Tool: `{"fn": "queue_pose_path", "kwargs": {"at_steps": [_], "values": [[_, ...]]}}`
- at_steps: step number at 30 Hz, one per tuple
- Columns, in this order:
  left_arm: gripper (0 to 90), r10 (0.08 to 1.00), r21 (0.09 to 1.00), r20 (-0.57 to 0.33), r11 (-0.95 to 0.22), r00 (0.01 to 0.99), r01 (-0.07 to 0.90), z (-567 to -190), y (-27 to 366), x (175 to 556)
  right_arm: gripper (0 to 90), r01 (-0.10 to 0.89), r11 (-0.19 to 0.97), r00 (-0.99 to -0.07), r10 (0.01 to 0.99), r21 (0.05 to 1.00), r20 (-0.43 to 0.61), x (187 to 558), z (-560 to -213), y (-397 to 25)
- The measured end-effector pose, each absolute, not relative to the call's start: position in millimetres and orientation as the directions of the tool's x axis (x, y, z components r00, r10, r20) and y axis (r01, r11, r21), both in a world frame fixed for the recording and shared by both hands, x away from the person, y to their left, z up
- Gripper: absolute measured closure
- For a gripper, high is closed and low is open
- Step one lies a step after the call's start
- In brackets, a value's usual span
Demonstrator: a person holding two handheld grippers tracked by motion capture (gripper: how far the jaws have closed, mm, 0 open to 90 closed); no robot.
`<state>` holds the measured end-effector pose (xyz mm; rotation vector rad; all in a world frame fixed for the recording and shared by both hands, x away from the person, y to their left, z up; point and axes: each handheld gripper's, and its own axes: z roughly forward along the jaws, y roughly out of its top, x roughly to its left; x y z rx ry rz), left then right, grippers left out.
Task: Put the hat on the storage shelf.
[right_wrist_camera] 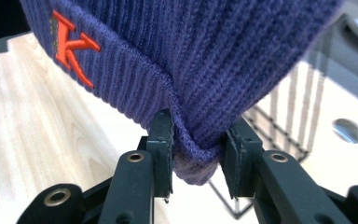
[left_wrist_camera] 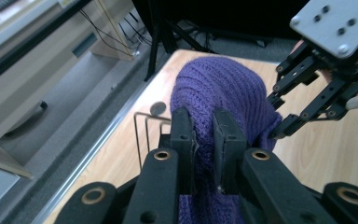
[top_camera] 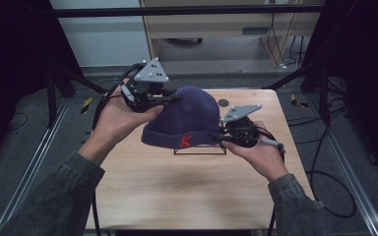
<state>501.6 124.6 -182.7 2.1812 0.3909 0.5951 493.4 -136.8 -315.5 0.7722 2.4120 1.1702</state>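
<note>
A purple knit beanie [top_camera: 187, 118] with a red K on its cuff hangs above the wooden table [top_camera: 177, 191], held between both grippers. My left gripper [top_camera: 170, 98] is shut on the knit at the beanie's upper left side; in the left gripper view its jaws pinch the fabric [left_wrist_camera: 204, 135]. My right gripper [top_camera: 221, 137] is shut on the cuff at the lower right, and the cuff's fold [right_wrist_camera: 196, 158] bulges between its jaws. The right gripper [left_wrist_camera: 279, 133] also shows in the left gripper view, at the beanie's far side.
A thin black wire stand [top_camera: 199, 151] sits on the table under the beanie. A small round dark disc [top_camera: 223, 103] lies near the table's far edge. Black frame legs and cables surround the table on the floor.
</note>
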Motion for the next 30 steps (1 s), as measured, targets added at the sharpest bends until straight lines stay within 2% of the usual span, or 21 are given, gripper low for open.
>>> {"fn": "queue_pose_path", "kwargs": {"at_steps": [8,13,30], "values": [[79.7,0.500,0.802,0.276,-0.591,0.821,0.091,-168,118,531,69.0,0.316,0.506,-0.741,0.660,0.802,-0.124,513,-276,-157],[79.7,0.519,0.806,0.271,-0.583,0.811,0.103,-167,116,556,69.1,0.317,0.522,-0.717,0.678,0.792,-0.160,530,-268,-156],[79.7,0.528,0.801,0.268,-0.586,0.806,0.118,-186,98,590,69.1,0.362,0.517,-0.667,0.725,0.776,-0.172,563,-290,-157]]}}
